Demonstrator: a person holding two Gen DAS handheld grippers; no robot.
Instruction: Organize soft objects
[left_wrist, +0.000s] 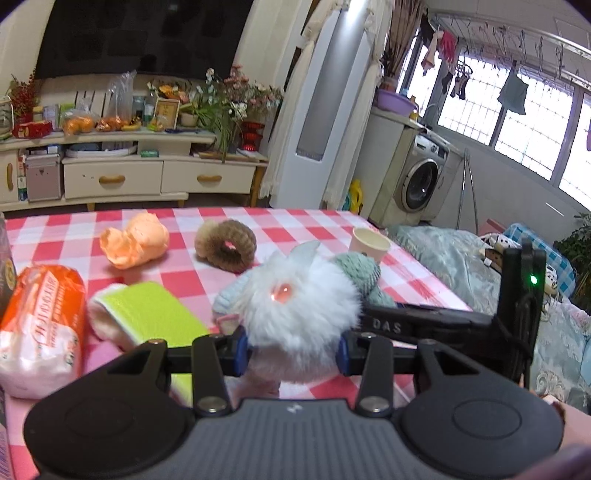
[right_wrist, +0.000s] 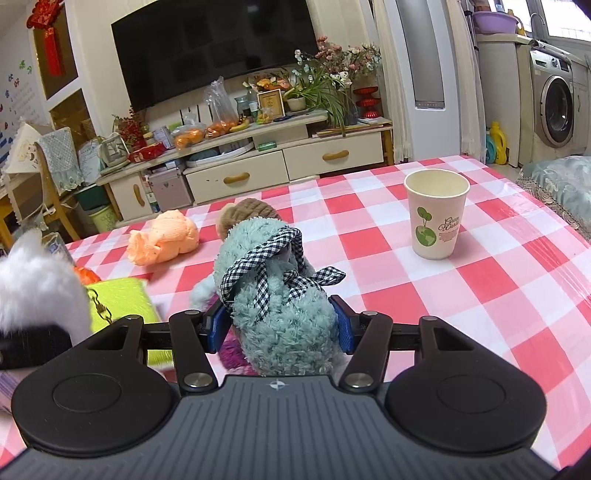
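Note:
My left gripper (left_wrist: 293, 350) is shut on a white fluffy toy (left_wrist: 299, 310) with a red eye, held above the checked tablecloth (left_wrist: 295, 221). My right gripper (right_wrist: 281, 328) is shut on a teal fuzzy toy (right_wrist: 280, 314) tied with a black-and-white gingham ribbon (right_wrist: 258, 258); the same teal toy (left_wrist: 360, 271) shows behind the white one in the left wrist view. The white toy (right_wrist: 37, 284) appears at the left edge of the right wrist view. On the cloth lie an orange soft toy (left_wrist: 135, 240), a brown fuzzy ring (left_wrist: 225, 245) and a lime-green pad (left_wrist: 155, 314).
A paper cup (right_wrist: 436, 214) stands on the tablecloth (right_wrist: 480, 295) to the right. An orange-and-white wrapped pack (left_wrist: 40, 328) lies at the left. A bed with patterned covers (left_wrist: 461, 266) borders the table's right side. A TV cabinet (right_wrist: 258, 162) stands beyond the far edge.

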